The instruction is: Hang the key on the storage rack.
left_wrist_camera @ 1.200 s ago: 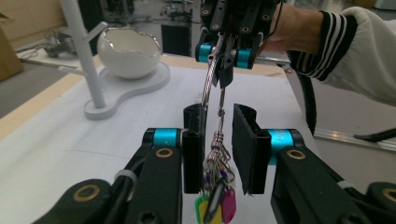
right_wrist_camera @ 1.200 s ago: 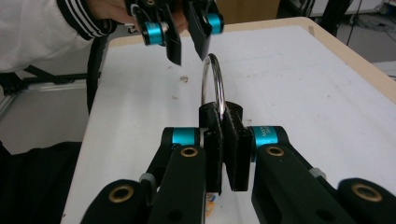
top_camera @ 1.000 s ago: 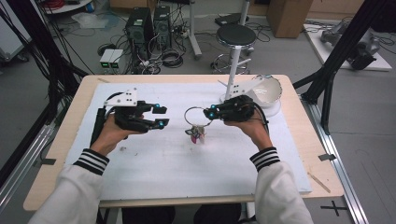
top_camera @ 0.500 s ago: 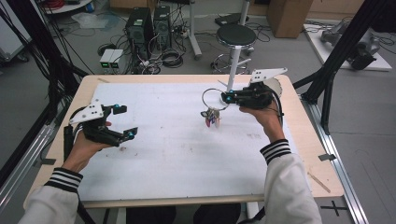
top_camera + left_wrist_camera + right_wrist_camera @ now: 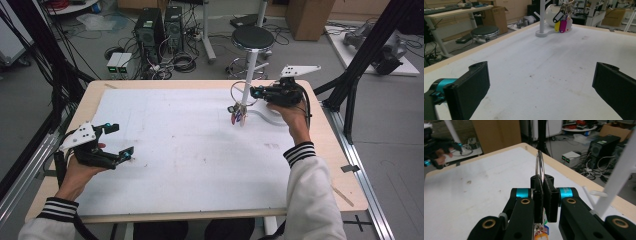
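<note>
Right gripper [image 5: 253, 92] at 1 o'clock of white table mat [image 5: 190, 150], jaws clamped on large thin metal key ring [image 5: 239, 91] with coloured key tags [image 5: 237, 116] hanging below. White branched stand [image 5: 248, 85] just beside ring, toward 3 o'clock, nearer right hand. Ring plane upright. Left gripper [image 5: 119, 141] at 8 o'clock, jaws wide apart, empty, well apart.

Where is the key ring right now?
In the high view the key ring is at the table's far right, pinched in the right gripper beside the white stand, its coloured tags dangling above the mat.
</note>
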`<state>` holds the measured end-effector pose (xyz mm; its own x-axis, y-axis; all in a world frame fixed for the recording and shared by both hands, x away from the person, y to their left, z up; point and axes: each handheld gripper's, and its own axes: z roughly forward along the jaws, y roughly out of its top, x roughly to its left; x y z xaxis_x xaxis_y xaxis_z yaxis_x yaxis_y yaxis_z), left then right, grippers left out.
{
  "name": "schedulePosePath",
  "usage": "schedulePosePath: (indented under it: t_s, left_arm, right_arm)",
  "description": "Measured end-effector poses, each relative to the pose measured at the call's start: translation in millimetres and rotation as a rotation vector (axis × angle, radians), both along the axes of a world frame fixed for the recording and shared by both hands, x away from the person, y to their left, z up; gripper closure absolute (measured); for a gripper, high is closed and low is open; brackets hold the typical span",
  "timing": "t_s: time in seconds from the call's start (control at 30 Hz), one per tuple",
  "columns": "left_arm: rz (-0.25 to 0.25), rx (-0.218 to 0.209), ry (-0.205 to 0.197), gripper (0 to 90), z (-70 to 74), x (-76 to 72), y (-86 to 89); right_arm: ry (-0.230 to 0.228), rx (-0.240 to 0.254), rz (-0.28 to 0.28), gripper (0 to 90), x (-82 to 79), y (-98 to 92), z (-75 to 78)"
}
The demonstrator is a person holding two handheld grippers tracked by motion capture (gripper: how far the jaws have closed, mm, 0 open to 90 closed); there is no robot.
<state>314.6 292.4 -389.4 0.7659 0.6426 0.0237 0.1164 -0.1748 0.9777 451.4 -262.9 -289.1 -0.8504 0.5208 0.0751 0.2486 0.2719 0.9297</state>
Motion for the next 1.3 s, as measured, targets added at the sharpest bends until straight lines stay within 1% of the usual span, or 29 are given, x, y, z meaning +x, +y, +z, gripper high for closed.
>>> schedulePosePath:
  t_s: [0.07,0.13,0.2,0.3,0.4,0.47,0.5,0.57,0.6,0.63,0.7,0.73,0.8,0.83,0.97,1.0,1.03,1.1,1.2,1.27,1.3]
  left_arm:
    - [0.015,-0.019,-0.001,1.7,-5.9,-2.7,2.5]
    - [0.029,-0.022,0.007,1.7,-11.7,-5.1,4.2]
    - [0.037,-0.033,-0.001,1.7,-15.8,-7.1,4.8]
    - [0.059,-0.050,-0.005,1.7,-21.7,-10.4,4.8]
    - [0.078,-0.071,-0.011,1.7,-27.1,-13.1,5.2]
    - [0.093,-0.073,-0.005,1.7,-30.4,-14.3,6.2]
    - [0.103,-0.081,-0.009,1.7,-32.2,-15.1,6.3]
    - [0.113,-0.081,-0.014,1.7,-35.3,-16.5,7.6]
    - [0.116,-0.087,-0.013,1.7,-37.1,-17.3,7.9]
    - [0.121,-0.084,-0.014,1.7,-38.7,-17.9,8.6]
    - [0.130,-0.100,-0.019,1.7,-42.3,-19.4,9.0]
    - [0.132,-0.098,-0.023,1.7,-43.9,-19.8,9.3]
    - [0.134,-0.097,-0.022,1.7,-45.2,-19.7,9.3]
    - [0.134,-0.098,-0.026,1.7,-45.2,-19.6,10.0]
    - [0.134,-0.106,-0.031,1.7,-45.7,-20.3,9.8]
    - [0.137,-0.105,-0.034,1.7,-46.2,-20.5,9.7]
    - [0.137,-0.105,-0.032,1.7,-46.9,-20.6,9.5]
    - [0.142,-0.108,-0.032,1.7,-48.7,-21.0,9.3]
    - [0.143,-0.101,-0.020,1.7,-50.7,-21.2,9.5]
    - [0.144,-0.100,-0.027,1.7,-50.6,-21.8,9.4]
    - [0.148,-0.108,-0.034,1.7,-50.8,-22.2,9.1]
  right_arm:
    - [-0.001,-0.002,-0.022,88.0,3.0,-3.5,0.5]
    - [0.006,0.001,-0.039,88.0,5.3,-7.0,0.9]
    - [0.017,0.002,-0.055,88.0,7.4,-9.8,0.8]
    - [0.021,0.013,-0.077,88.0,10.5,-12.5,-1.1]
    - [0.028,0.007,-0.095,87.9,14.0,-13.4,-4.0]
    - [0.036,0.001,-0.107,87.9,16.6,-13.2,-6.1]
    - [0.041,-0.008,-0.113,87.9,17.9,-13.0,-7.3]
    - [0.045,-0.016,-0.126,87.9,21.4,-13.0,-10.3]
    - [0.051,-0.018,-0.131,87.9,23.0,-13.0,-11.9]
    - [0.057,-0.019,-0.139,87.9,24.5,-13.2,-13.4]
    - [0.072,-0.017,-0.151,87.9,27.2,-13.9,-16.1]
    - [0.077,-0.015,-0.157,87.9,28.7,-14.2,-17.5]
    - [0.077,-0.015,-0.165,87.9,32.0,-14.6,-20.1]
    - [0.087,-0.013,-0.167,87.9,32.7,-14.7,-21.2]
    - [0.094,-0.017,-0.187,87.9,37.0,-14.1,-25.5]
    - [0.102,-0.020,-0.190,87.9,37.8,-14.1,-26.5]
    - [0.099,-0.022,-0.193,87.9,39.4,-14.3,-28.0]
    - [0.115,-0.023,-0.204,87.9,41.4,-14.2,-30.4]
    - [0.125,-0.033,-0.211,87.9,43.7,-14.2,-33.7]
    - [0.124,-0.034,-0.217,87.9,45.7,-14.7,-35.7]
    - [0.133,-0.034,-0.223,87.8,45.9,-14.6,-36.1]
